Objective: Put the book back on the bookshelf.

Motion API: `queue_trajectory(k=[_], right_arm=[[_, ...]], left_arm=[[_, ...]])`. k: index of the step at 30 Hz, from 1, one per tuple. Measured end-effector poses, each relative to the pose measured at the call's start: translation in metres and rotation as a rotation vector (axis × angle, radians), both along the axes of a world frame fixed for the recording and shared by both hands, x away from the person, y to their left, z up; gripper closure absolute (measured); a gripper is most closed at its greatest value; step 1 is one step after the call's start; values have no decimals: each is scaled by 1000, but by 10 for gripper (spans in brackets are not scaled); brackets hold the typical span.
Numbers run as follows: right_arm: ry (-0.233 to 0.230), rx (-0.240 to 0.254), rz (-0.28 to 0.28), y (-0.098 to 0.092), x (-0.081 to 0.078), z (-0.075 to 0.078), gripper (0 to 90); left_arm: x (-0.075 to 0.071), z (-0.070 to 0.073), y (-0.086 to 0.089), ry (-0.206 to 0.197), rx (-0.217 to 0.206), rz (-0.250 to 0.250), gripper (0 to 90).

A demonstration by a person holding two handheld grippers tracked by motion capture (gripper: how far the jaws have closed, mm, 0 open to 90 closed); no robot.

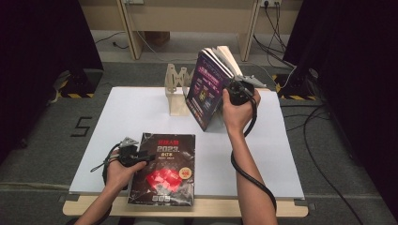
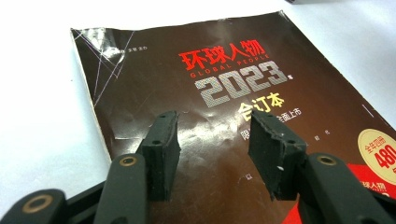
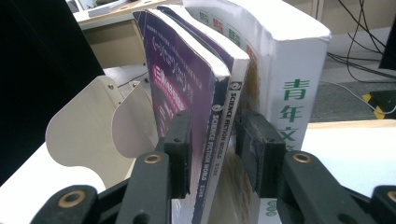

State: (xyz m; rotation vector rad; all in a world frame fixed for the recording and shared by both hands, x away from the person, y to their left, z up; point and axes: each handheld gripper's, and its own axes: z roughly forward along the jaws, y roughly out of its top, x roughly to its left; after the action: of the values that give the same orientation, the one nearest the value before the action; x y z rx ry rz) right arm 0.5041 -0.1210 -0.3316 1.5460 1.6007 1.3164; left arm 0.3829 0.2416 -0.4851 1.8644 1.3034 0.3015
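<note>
A dark "2023" magazine (image 1: pixel 164 171) (image 2: pixel 224 70) lies flat near the table's front edge. My left gripper (image 1: pixel 143 157) (image 2: pixel 212 144) is open low over its cover, with nothing between the jaws. At the back, a purple "Science Fiction World" magazine (image 1: pixel 206 89) (image 3: pixel 177 79) stands tilted against a thick white book (image 1: pixel 230 58) (image 3: pixel 289 70). My right gripper (image 1: pixel 234 89) (image 3: pixel 215 149) straddles the purple magazine's spine. Its left pad lies against the cover, and its right pad stands a little off the spine, so the jaws are open.
A pale wooden book rack (image 1: pixel 176 91) (image 3: pixel 88 121) stands just left of the upright books. The white tabletop (image 1: pixel 141 108) sits on a wooden base. Cables and dark curtains lie around the table on a grey floor.
</note>
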Motion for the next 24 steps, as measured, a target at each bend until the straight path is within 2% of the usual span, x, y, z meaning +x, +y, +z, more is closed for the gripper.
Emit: queue_trajectory(k=[24], right_arm=[[16,1,-19,11,1,-12,623]], left_arm=[[0,0,0,0,-4,1,520]])
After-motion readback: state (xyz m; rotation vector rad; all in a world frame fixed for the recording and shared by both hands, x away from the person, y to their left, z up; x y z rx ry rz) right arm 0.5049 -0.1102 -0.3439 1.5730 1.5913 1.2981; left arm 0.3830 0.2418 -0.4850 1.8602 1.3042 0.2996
